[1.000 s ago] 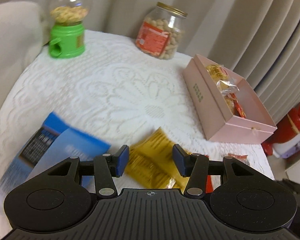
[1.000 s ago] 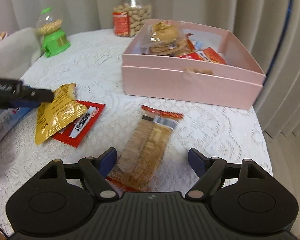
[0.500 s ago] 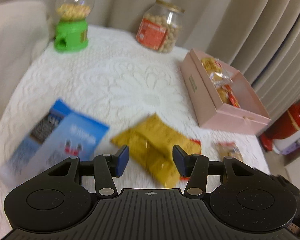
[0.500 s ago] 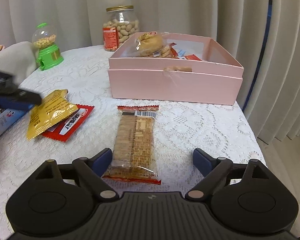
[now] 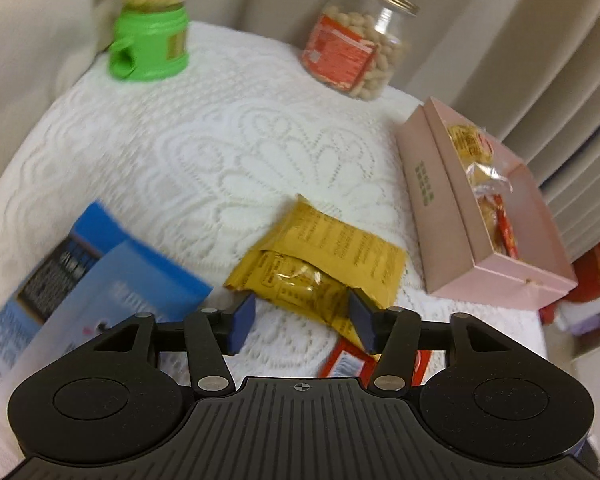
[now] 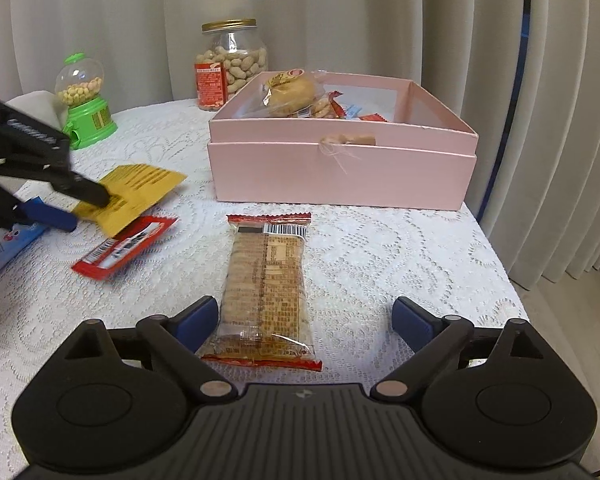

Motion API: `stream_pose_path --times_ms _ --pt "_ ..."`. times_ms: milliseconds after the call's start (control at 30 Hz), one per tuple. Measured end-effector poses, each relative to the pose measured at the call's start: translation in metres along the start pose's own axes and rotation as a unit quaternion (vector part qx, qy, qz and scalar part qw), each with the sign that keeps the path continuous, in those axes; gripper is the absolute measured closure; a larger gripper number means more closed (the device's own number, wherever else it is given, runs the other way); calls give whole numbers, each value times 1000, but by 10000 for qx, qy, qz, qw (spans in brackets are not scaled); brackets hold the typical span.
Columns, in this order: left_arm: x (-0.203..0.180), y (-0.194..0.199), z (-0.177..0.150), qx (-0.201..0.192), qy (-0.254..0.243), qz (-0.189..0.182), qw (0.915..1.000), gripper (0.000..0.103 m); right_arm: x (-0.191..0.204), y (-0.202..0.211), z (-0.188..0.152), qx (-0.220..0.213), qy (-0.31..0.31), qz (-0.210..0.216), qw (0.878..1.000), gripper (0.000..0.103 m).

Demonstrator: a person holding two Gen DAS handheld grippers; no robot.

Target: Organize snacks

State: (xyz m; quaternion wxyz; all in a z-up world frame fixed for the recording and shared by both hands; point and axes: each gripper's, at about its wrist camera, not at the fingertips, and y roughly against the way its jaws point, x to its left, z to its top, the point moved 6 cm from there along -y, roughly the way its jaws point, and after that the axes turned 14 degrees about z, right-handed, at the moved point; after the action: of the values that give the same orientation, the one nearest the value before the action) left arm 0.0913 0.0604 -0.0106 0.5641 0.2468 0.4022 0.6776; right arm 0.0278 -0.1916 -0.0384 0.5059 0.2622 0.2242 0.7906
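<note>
Nearest the right gripper (image 6: 302, 318), a clear-wrapped cracker pack (image 6: 265, 288) lies flat on the lace tablecloth (image 6: 400, 248), its near end between the two blue pads, close against the left-hand one and well clear of the other. The jaws are opening and nothing presses on the pack; it looks lined up lengthwise with the fingers so a closing pinch would catch its narrow sides. The gripper points down at a moderate slant across the table.

The left gripper (image 5: 302, 318) also tilts downward, more steeply, and its jaws are opening too. A yellow packet (image 5: 320, 264) lies just beyond and partly between its fingertips, the right-hand pad over the packet's near corner, not clamped. Under that corner peeks a red sachet (image 5: 344, 362); to the left of the fingers sits a blue carton (image 5: 100, 276).

Beyond both pairs of fingers stands the open pink box (image 6: 340, 168), already holding several wrapped snacks, probably the destination for the loose ones. Farthest off are a peanut jar (image 6: 230, 64) and a green candy dispenser (image 6: 86, 108).
</note>
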Motion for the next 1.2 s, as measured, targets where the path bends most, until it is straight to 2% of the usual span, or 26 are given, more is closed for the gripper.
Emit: stream_pose_path --times_ms 133,233,333,533,733,767,833,900,1033,1200 --pt "-22 -2 -1 -321 -712 224 9967 41 0 0 -1 -18 -4 8 10000 8" --pt "-30 -1 -7 -596 -1165 228 9911 40 0 1 -1 -28 -11 17 10000 8" --pt "-28 0 -11 -663 -1192 74 9906 40 0 1 -1 -33 -16 16 10000 8" --pt "-39 1 -10 -428 -1201 24 9918 41 1 1 -1 -28 -15 14 10000 8" --pt "-51 0 -20 -737 -1756 260 9814 40 0 1 -1 -32 -14 23 10000 7" --pt "-50 2 -22 -807 -1834 227 9795 43 0 1 -1 -35 -15 25 10000 7" --pt "-44 5 -27 -948 -1828 46 9786 56 0 1 -1 -41 -20 36 10000 7" --pt "-31 11 -29 -949 -1525 -347 9831 89 1 1 -1 -44 -27 42 10000 7" --pt "-3 21 -32 -915 -999 -707 9883 88 1 1 -1 -52 -39 54 10000 7" --pt "23 27 -45 -785 -854 -560 9917 88 1 2 -1 -55 -57 73 9999 6"
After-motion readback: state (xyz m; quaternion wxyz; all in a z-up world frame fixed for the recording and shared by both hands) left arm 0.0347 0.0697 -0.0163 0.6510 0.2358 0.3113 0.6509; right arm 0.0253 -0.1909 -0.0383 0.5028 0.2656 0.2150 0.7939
